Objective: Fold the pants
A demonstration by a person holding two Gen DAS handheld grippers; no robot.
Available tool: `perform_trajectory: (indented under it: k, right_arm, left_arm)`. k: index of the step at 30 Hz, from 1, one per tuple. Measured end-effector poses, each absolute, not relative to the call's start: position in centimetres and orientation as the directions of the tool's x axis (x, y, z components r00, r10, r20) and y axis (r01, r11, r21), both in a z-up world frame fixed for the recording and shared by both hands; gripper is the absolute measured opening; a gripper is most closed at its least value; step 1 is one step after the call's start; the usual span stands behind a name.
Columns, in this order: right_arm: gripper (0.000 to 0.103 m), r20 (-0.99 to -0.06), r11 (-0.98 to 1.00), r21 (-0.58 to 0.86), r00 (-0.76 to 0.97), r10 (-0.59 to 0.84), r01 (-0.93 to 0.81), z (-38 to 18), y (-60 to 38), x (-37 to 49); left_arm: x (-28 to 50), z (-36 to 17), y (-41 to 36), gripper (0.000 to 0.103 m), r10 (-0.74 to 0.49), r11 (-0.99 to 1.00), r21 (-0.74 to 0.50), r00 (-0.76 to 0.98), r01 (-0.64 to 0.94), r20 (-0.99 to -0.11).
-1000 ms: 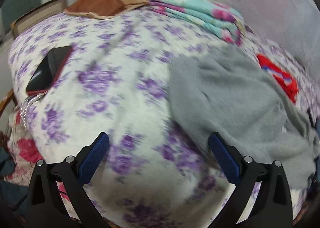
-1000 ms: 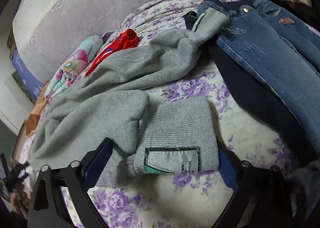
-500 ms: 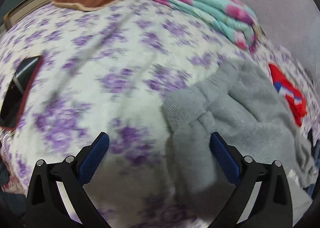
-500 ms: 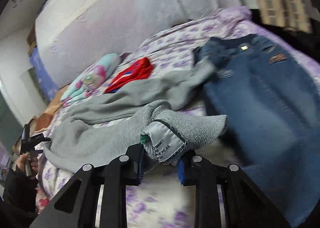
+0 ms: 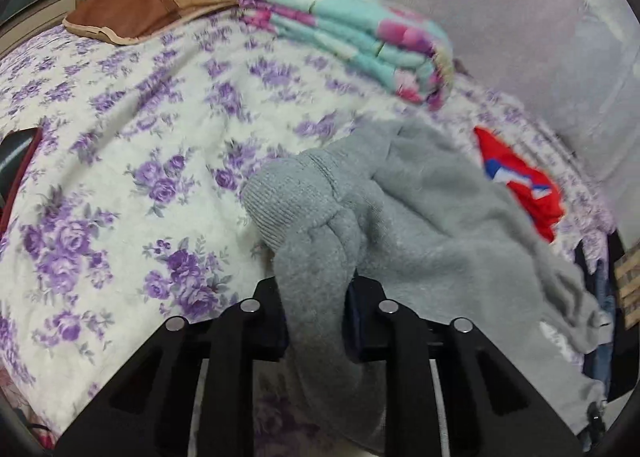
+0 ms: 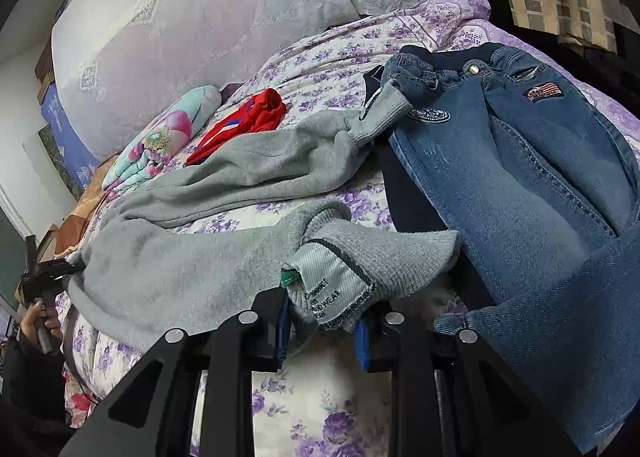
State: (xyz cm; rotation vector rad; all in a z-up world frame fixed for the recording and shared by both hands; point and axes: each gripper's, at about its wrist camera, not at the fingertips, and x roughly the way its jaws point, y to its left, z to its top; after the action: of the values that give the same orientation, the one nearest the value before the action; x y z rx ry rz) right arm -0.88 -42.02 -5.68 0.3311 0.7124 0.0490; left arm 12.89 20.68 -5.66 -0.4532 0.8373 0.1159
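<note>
The grey pants lie stretched across the bed, on its purple-flowered sheet, with both ends lifted off the fabric. The left tool is clamped on a bunched fold of the pants just behind a ribbed cuff, which juts up and forward past the fingers. The right tool is clamped on the other ribbed end of the pants — its jaws pinch the knit right at a sewn label, and the fabric sags away to the left from there. One leg runs back along the bed toward a pair of blue jeans, its far cuff resting on the jeans' waistband. A red garment lies beyond the pants, near a folded teal-and-pink blanket. A brown pillow sits at the far edge of the bed — just beside the blanket.
</note>
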Motion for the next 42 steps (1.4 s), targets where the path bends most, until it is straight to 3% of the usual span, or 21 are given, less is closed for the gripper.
perform_trajectory:
  k: [5, 9, 11, 13, 15, 17, 18, 20, 22, 25, 27, 34, 36, 37, 38, 40, 42]
  right_arm:
    - [0.026, -0.617, 0.953, 0.301, 0.771, 0.160, 0.043, -4.3, -41.7, -1.1]
    - [0.029, -0.679, 0.969, 0.246, 0.714, 0.171, 0.002, -3.1, -40.6, -2.1]
    - [0.039, -0.768, 0.987, 0.164, 0.627, 0.132, -0.007, -4.4, -40.2, -2.0]
    - [0.047, -0.827, 0.990, 0.139, 0.552, 0.109, 0.013, -6.5, -40.8, -1.8]
    - [0.051, -0.808, 0.981, 0.192, 0.573, 0.139, 0.032, -6.0, -41.9, -2.3]
    - [0.069, -0.743, 0.980, 0.196, 0.657, 0.126, 0.034, -3.3, -42.5, -3.0]
    - [0.071, -0.699, 0.983, 0.176, 0.710, 0.091, 0.047, -1.7, -42.7, -3.4]
    - [0.091, -0.631, 0.986, 0.135, 0.776, 0.014, 0.093, 1.1, -43.4, -3.5]
    - [0.091, -0.581, 0.985, 0.128, 0.814, -0.021, 0.117, 3.5, -44.1, -2.7]
    - [0.095, -0.551, 0.986, 0.125, 0.834, -0.019, 0.106, 6.0, -44.6, 0.6]
    - [0.097, -0.569, 0.992, 0.087, 0.822, -0.030, 0.097, 6.2, -44.2, 4.4]
    - [0.097, -0.719, 0.982, -0.047, 0.676, -0.162, 0.185, 0.1, -43.6, 18.4]
    - [0.077, -0.754, 0.981, -0.057, 0.637, -0.163, 0.183, -1.6, -43.5, 20.2]
    - [0.038, -0.781, 0.986, -0.045, 0.610, -0.136, 0.162, -2.7, -43.2, 20.9]
    - [0.009, -0.794, 0.987, -0.061, 0.592, -0.139, 0.149, -3.2, -42.8, 21.2]
    - [0.009, -0.795, 0.992, -0.088, 0.594, -0.122, 0.086, -3.7, -41.9, 21.2]
    - [0.009, -0.778, 0.987, -0.152, 0.609, -0.152, 0.052, -3.7, -41.0, 20.6]
  left_arm:
    - [8.2, -2.5, 21.9, 0.020, -0.050, 0.879, -0.378, 0.734, -0.290, -0.677]
    - [3.8, -2.4, 22.7, 0.023, 0.000, 0.880, -0.348, 0.731, -0.324, -0.682]
    - [3.4, -4.5, 22.9, 0.040, 0.066, 0.899, -0.242, 0.658, -0.366, -0.750]
    - [3.4, -6.8, 23.6, 0.065, 0.061, 0.898, -0.213, 0.589, -0.385, -0.806]
    - [2.5, -7.0, 24.5, 0.068, 0.036, 0.893, -0.238, 0.588, -0.381, -0.808]
    - [1.6, -4.6, 24.8, 0.076, 0.081, 0.899, -0.214, 0.626, -0.382, -0.776]
    - [1.3, -3.5, 24.9, 0.078, 0.103, 0.900, -0.203, 0.642, -0.385, -0.760]
    - [1.1, 0.0, 25.2, 0.083, 0.169, 0.903, -0.169, 0.688, -0.395, -0.705]
    - [1.6, 2.7, 25.6, 0.089, 0.213, 0.900, -0.159, 0.726, -0.407, -0.654]
    - [4.8, 4.8, 25.9, 0.091, 0.183, 0.914, -0.170, 0.749, -0.367, -0.637]
    - [8.9, 4.5, 24.9, 0.091, 0.136, 0.936, -0.151, 0.724, -0.317, -0.677]
    - [22.5, -2.7, 22.4, 0.091, 0.019, 0.949, -0.154, 0.537, -0.274, -0.843]
    - [24.7, -5.4, 22.0, 0.091, -0.020, 0.944, -0.173, 0.476, -0.280, -0.879]
    - [25.4, -6.4, 21.5, 0.090, -0.053, 0.945, -0.189, 0.448, -0.265, -0.892]
    - [25.7, -6.8, 20.9, 0.090, -0.077, 0.947, -0.203, 0.437, -0.249, -0.896]
    - [25.4, -7.5, 19.0, 0.086, -0.114, 0.966, -0.200, 0.423, -0.165, -0.899]
    - [24.9, -8.2, 17.8, 0.076, -0.094, 0.980, -0.156, 0.406, -0.122, -0.909]
